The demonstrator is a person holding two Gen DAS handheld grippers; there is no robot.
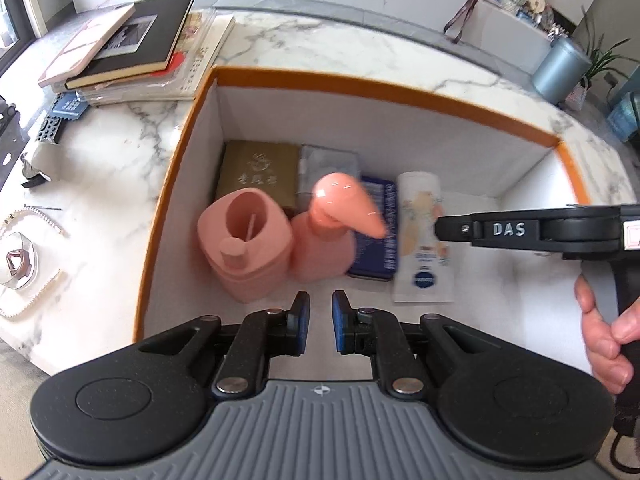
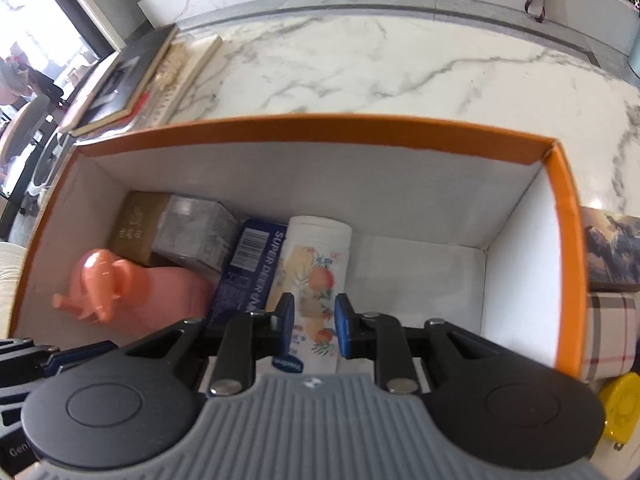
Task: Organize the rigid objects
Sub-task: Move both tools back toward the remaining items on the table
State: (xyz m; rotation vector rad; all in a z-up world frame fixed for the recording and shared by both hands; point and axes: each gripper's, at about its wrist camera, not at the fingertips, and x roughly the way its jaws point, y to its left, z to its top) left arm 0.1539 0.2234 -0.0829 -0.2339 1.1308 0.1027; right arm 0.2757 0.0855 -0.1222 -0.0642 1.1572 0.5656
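An orange-rimmed box [image 1: 360,88] [image 2: 320,128] with white walls holds a gold box [image 1: 256,172] [image 2: 134,224], a clear grey case [image 1: 328,162] [image 2: 196,228], a pink open-topped container [image 1: 244,248], a pink pump bottle [image 1: 320,248] [image 2: 160,296], a blue carton [image 1: 378,240] [image 2: 248,264] and a white floral tube [image 1: 420,264] [image 2: 316,256]. My left gripper [image 1: 320,312] is shut and empty above the box's near floor. My right gripper [image 2: 315,320] [image 1: 440,226] hovers over the tube, its jaws narrowly apart. The tube lies beneath them, wider than the gap.
A stack of books [image 1: 132,40] lies on the marble counter left of the box. A glass dish with beads [image 1: 16,264] sits at the far left. A picture box [image 2: 612,248], a plaid item [image 2: 612,332] and a yellow object [image 2: 620,408] stand right of the box. A bare patch of floor [image 2: 420,272] fills the box's right end.
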